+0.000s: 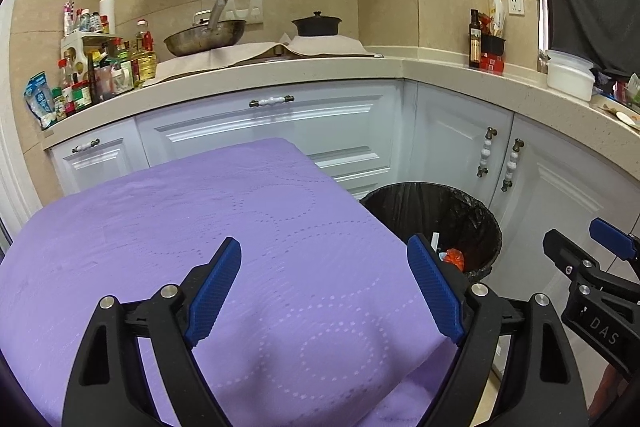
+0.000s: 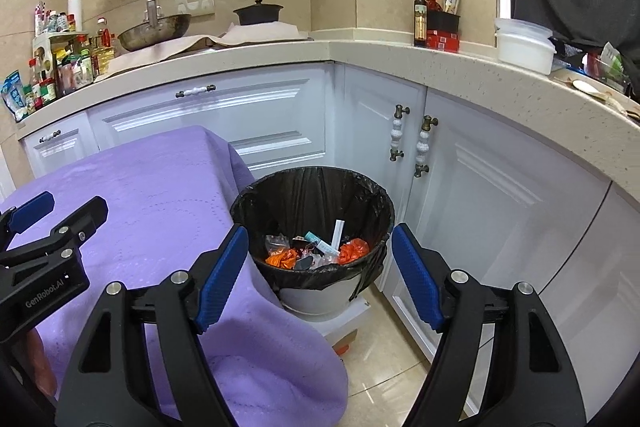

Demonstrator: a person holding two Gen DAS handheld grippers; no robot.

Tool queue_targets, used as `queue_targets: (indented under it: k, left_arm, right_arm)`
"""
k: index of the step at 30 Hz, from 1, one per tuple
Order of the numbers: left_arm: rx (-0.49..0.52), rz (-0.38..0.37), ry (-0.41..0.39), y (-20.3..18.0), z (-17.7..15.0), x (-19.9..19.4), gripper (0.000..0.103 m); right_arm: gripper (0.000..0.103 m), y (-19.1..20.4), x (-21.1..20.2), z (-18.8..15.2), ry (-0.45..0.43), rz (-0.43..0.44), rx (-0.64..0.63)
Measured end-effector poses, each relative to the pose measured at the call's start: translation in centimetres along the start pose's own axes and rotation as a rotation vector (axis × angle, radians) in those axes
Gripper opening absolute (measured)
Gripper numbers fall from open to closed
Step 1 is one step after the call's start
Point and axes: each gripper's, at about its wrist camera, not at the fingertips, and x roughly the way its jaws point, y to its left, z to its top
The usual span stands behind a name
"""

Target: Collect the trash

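- My left gripper [image 1: 324,291] hangs low over the purple cloth-covered table [image 1: 200,227], its jaws spread wide with nothing between the blue ribbed pads [image 1: 214,293] — only bare cloth shows in the gap.
- My right gripper [image 2: 320,275] is beside it, to the right of the table's edge and tilted down toward the floor; its jaws too stand wide apart and hold nothing.
- Each gripper shows at the rim of the other's view, so I judge the two hands level and near each other, the left over the table and the right off its corner.
- Just past my right jaws sits the round bin lined with a black plastic bag [image 2: 316,187], on the tiled floor close against the table's hanging cloth and in front of the white cabinet doors [image 2: 460,187].
- The trash is inside it — crumpled orange wrappers [image 2: 354,250], a clear packet and a white strip, lying low in the bag.
- I see no loose trash on the purple cloth from either view, so the collecting looks largely done here, or the next piece lies out of sight.
- To do this step well I would keep both jaws wide and clear of the bag's rim, so nothing snags the thin liner, and scan the cloth before reaching again.
- Farther off, the speckled beige countertop [image 2: 400,55] carries a steel wok [image 2: 154,31], a black lidded pot and a white tub; I would leave those be.
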Motion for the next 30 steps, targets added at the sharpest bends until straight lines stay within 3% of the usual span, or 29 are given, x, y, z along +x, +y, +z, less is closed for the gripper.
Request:
queue_targets:
  k: [30]
  left_arm:
    - [-0.011,-0.001,-0.017,0.1,0.0,-1.0,0.084]
  right_arm:
    - [0.074,-0.1,-1.5,0.5,-0.038,-0.004,-0.005]
